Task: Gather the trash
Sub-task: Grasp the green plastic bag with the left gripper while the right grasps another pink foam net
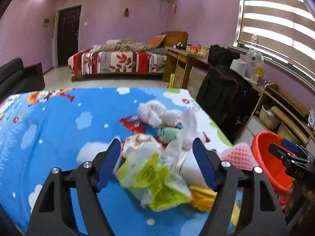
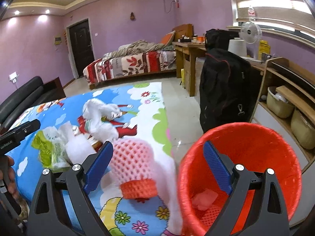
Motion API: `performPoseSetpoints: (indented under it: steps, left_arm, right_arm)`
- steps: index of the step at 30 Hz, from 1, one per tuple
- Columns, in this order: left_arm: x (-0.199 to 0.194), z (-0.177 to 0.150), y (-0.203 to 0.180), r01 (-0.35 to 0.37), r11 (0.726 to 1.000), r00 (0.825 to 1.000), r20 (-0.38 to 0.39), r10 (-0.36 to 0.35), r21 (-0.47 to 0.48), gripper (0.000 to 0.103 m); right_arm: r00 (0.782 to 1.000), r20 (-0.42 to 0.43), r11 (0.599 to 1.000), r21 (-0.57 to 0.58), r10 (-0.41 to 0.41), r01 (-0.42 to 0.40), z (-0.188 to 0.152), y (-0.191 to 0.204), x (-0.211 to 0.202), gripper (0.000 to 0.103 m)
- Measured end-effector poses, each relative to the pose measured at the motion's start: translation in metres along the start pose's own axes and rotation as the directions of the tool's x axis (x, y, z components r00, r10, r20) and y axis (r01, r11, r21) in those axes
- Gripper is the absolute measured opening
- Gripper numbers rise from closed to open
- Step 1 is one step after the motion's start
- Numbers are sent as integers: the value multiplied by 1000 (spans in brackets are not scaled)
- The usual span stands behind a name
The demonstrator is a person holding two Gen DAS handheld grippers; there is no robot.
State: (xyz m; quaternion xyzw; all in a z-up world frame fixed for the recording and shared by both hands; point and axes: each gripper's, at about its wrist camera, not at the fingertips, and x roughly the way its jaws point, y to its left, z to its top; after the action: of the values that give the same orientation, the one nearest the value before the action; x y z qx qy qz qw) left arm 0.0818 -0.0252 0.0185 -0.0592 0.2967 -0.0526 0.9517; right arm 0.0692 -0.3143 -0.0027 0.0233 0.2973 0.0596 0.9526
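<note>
Midway through the cleanup: my left gripper [image 1: 157, 165] hangs with its fingers [image 1: 110, 165] spread apart around a crumpled green-and-white wrapper [image 1: 155, 184], not yet clamped on it, near the right edge of the cartoon-print counter [image 1: 49, 129]. My right gripper [image 2: 159, 169] is likewise spread and holds nothing, poised over that same edge, one finger above the red trash basket [image 2: 261, 143] that stands on the floor just beside the counter.

Inside the basket I can see only a pale scrap and a bit of red mesh, so I judge little has gone in. Most of the work is left: the wrapper, a pink foam fruit net [image 2: 132, 157], a yellow packet [image 1: 202, 196], white crumpled tissues [image 1: 155, 114] further toward the far edge, and more paper between them all lie on the counter.
</note>
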Motion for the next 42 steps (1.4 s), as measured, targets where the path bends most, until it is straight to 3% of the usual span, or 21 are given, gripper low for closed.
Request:
performPoseSetpoints:
  steps: [6,16,23,30,32,37,42]
  left_arm:
    - [19,-23,7,26,999,996,-83,-29,-40,66]
    - [39,-37,13,-12,999,986,-165,4,-51,62]
    - [44,-40,17,-41,998,979,-203,31,-45,45]
    - [36,-35,15,-47,998,981,-188,39,-38,32]
    - [33,-33,14,-50,998,982,-184,42,-35,31]
    - [25,-28,11,-51,998,986,-161,45,-35,30]
    - [15,-22,8,-66,998,990,-124,63,-21,30]
  right_arm:
    - [1000,-22,1000,-30,8,-8,-8,16,13,87]
    - [997,-72,994,-111,-18,10,-20,33,36,87]
    - [993,-109,990,-137,-33,18,-23,37,47,87]
    - [989,-146,986,-168,-37,12,-27,45,56,87]
    - [987,-158,985,-175,-41,13,-28,46,59,80]
    - [986,-162,982,-188,-35,4,-29,49,58,51]
    - [991,-133,985,-172,-21,-2,-22,46,48,42]
